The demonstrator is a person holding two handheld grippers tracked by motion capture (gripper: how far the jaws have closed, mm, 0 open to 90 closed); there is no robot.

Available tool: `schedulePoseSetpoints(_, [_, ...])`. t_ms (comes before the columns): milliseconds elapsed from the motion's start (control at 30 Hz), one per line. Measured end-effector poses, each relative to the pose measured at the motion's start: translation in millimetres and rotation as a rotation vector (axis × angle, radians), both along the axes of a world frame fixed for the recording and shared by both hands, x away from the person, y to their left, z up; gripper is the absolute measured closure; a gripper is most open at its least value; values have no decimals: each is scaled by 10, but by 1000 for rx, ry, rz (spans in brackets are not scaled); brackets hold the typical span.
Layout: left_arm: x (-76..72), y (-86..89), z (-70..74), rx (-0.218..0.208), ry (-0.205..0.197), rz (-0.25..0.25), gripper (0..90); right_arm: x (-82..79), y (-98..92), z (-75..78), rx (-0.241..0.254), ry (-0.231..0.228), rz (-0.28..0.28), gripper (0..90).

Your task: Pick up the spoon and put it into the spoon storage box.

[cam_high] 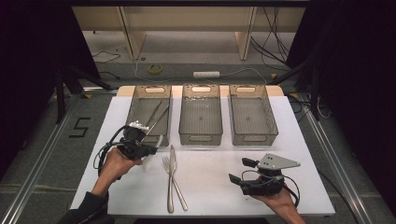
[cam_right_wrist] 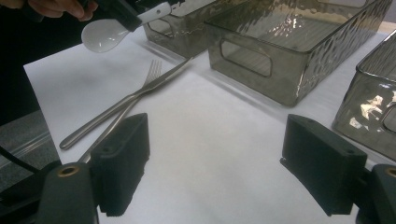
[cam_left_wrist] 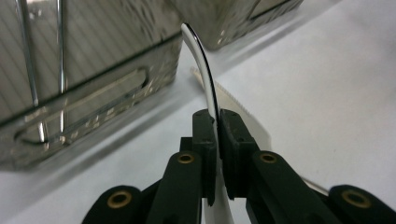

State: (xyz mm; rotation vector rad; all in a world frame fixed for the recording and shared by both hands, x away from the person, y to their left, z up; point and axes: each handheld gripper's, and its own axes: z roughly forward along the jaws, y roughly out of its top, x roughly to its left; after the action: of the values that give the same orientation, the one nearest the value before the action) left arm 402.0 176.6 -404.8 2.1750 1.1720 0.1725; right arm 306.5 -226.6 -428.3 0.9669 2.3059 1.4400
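Note:
My left gripper [cam_high: 150, 147] is shut on a white plastic spoon [cam_high: 159, 140], held above the table just in front of the left bin [cam_high: 136, 122]. In the left gripper view its pads [cam_left_wrist: 205, 130] pinch the curved white handle [cam_left_wrist: 201, 60]. The right gripper view shows the spoon's bowl [cam_right_wrist: 103, 35] hanging clear of the table under the left gripper [cam_right_wrist: 126, 14]. A metal fork [cam_high: 168, 182] and knife [cam_high: 174, 172] lie crossed on the white table top. My right gripper [cam_high: 241, 170] rests at the front right, open, nothing between its fingers [cam_right_wrist: 121, 154].
Three smoky clear bins stand in a row at the back: the left one holds long metal utensils [cam_high: 156, 114]; the middle [cam_high: 201, 135] and right [cam_high: 254, 135] bins look empty. The white table top [cam_high: 215, 186] ends close in front of both hands.

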Motion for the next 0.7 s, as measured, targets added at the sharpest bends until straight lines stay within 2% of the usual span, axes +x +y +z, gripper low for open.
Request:
schedulePoseSetpoints(233, [70,-184,111,-10,-55,-26,848,5,-6,-3,1,1,-4,241])
schedulePoseSetpoints(700, [266,-313,212,-41,-119,-25,848,11,-10,-8,5,0,-8,241])
